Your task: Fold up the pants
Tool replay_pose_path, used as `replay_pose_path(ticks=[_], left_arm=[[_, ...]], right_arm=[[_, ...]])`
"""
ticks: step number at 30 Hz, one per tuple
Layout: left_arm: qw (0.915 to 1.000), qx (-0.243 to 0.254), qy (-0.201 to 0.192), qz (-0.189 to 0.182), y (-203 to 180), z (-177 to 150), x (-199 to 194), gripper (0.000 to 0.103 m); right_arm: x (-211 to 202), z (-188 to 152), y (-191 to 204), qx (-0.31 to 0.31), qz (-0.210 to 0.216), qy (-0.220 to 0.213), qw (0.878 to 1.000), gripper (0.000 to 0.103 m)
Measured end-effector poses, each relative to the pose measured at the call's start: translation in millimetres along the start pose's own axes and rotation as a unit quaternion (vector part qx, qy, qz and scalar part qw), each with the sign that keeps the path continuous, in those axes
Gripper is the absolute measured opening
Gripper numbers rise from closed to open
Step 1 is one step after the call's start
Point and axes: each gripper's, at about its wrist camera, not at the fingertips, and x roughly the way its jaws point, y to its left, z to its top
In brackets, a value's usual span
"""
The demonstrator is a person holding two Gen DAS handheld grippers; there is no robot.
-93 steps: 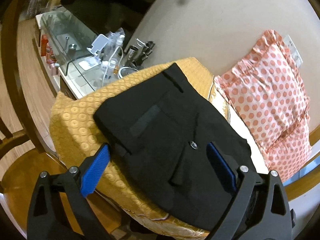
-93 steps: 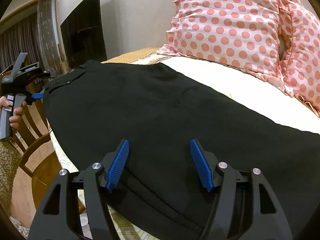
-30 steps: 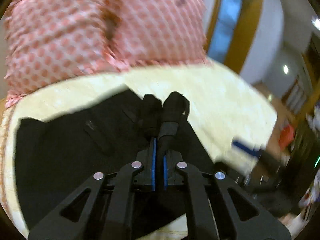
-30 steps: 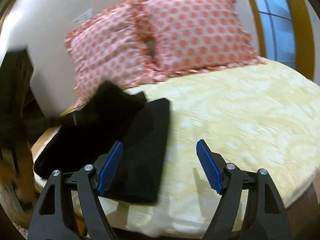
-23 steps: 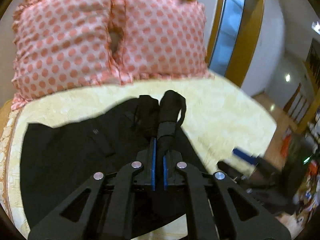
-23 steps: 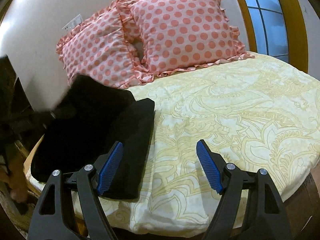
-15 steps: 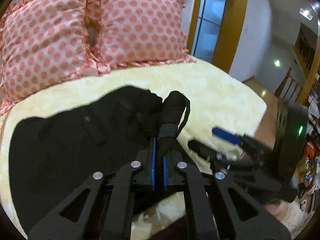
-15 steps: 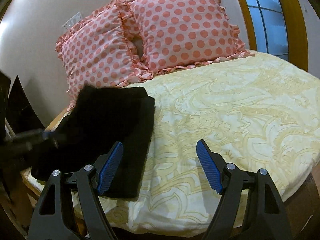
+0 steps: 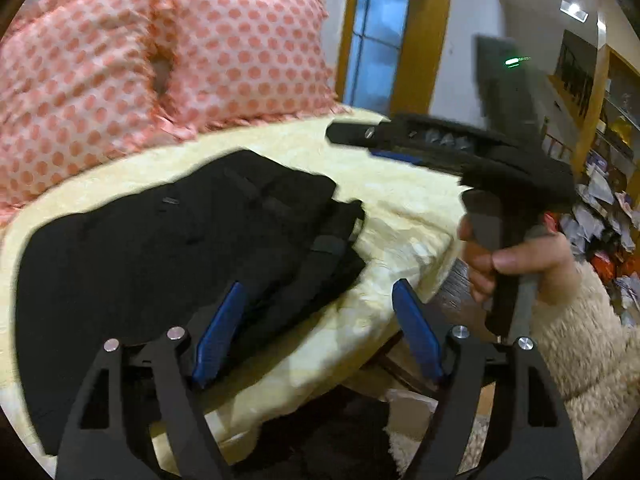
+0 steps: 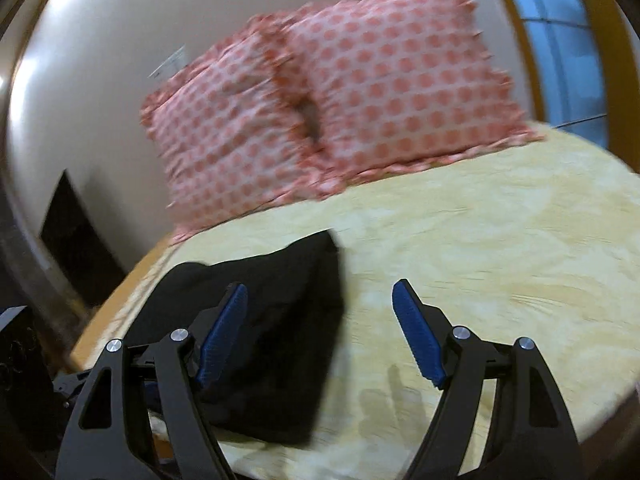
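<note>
Though motion blur softens both views, the black pants lie folded on the yellow bed, short of the spotted pillows. Left gripper and right gripper both hang spread wide, empty, near the bed's edge.

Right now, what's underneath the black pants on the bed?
The black pants lie folded on the pale yellow bedspread, which shows all around them. Whatever sits directly beneath the fabric is covered and cannot be seen.
</note>
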Motion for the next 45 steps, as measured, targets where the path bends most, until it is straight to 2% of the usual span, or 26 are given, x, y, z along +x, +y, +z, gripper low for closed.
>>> replay_pose_path(ticks=[1,3,5,8,11,13,15,17,21,25,27,28,29,30,32,34,36,38,41,43,44,45], left_arm=[[0.9998,-0.005,-0.006,0.016,5.9,0.4,-7.2,0.079],[0.9977,-0.022,-0.022,0.061,23.1,0.0,-16.8,0.086],[0.9918,-0.055,-0.027,0.112,49.8,-2.5,-21.5,0.086],[0.9836,-0.103,-0.027,0.145,81.1,-8.4,-22.9,0.086],[0.9777,-0.130,-0.023,0.164,99.0,-13.2,-21.3,0.086],[0.9758,-0.136,-0.022,0.170,105.1,-15.3,-20.1,0.088],[0.9745,-0.139,-0.018,0.176,108.9,-15.9,-17.9,0.088],[0.9740,-0.141,-0.018,0.176,110.2,-18.2,-18.4,0.088],[0.9735,-0.144,-0.019,0.177,115.8,-20.1,-21.7,0.089],[0.9713,-0.156,-0.015,0.179,126.7,-24.0,-18.6,0.090],[0.9705,-0.163,-0.012,0.177,129.4,-25.1,-17.8,0.090],[0.9705,-0.163,-0.015,0.177,129.2,-25.6,-18.5,0.090],[0.9703,-0.162,-0.018,0.179,128.3,-26.2,-18.9,0.091],[0.9695,-0.159,-0.023,0.185,126.7,-26.3,-18.9,0.094],[0.9688,-0.155,-0.027,0.191,124.5,-26.1,-17.1,0.095],[0.9691,-0.151,-0.020,0.193,123.3,-26.6,-11.0,0.097],[0.9687,-0.155,-0.002,0.194,125.8,-29.9,-2.8,0.097],[0.9666,-0.167,0.038,0.190,132.8,-38.8,13.1,0.097],[0.9665,-0.147,0.035,0.207,127.3,-44.7,16.4,0.099],[0.9673,-0.155,0.032,0.198,129.7,-45.3,12.4,0.099],[0.9680,-0.161,0.027,0.190,131.7,-45.5,8.1,0.099],[0.9682,-0.167,0.019,0.185,133.0,-46.2,2.9,0.099]], right_arm=[[7.7,1.9,3.7,-0.006,0.002,0.011,1.000,0.074],[30.4,3.5,14.6,-0.031,-0.005,0.042,0.999,0.065],[46.1,2.4,21.7,-0.045,0.000,0.062,0.997,0.062],[66.6,0.0,26.7,-0.051,-0.001,0.095,0.994,0.059],[76.1,-2.9,25.8,-0.050,-0.019,0.112,0.992,0.058],[76.1,-6.2,26.8,-0.057,-0.021,0.114,0.992,0.035],[73.6,-10.5,32.6,-0.075,-0.029,0.114,0.990,0.022],[68.4,-12.1,35.8,-0.081,-0.032,0.115,0.990,0.018],[43.6,-14.3,35.4,-0.029,-0.012,0.111,0.993,0.012],[44.9,-28.6,35.5,-0.055,-0.054,0.113,0.991,0.017],[42.5,-26.9,40.7,-0.071,-0.077,0.103,0.989,0.035],[38.1,-24.2,46.2,-0.084,-0.086,0.088,0.989,0.040],[33.3,-22.7,52.3,-0.100,-0.092,0.068,0.988,0.055],[27.9,-21.4,61.1,-0.122,-0.093,0.044,0.987,0.061],[25.3,-23.1,76.4,-0.159,-0.089,0.021,0.983,0.061],[31.4,-29.5,86.8,-0.184,-0.071,0.027,0.980,0.060],[50.6,-41.3,87.7,-0.196,-0.070,0.069,0.976,0.060],[70.2,-55.1,78.7,-0.196,-0.087,0.109,0.971,0.061],[68.2,-51.7,71.6,-0.175,-0.069,0.109,0.976,0.060],[58.9,-36.6,65.0,-0.141,-0.044,0.100,0.984,0.061],[54.2,-26.5,57.2,-0.112,-0.031,0.092,0.989,0.063],[52.3,-18.1,50.1,-0.088,-0.026,0.088,0.992,0.070]])
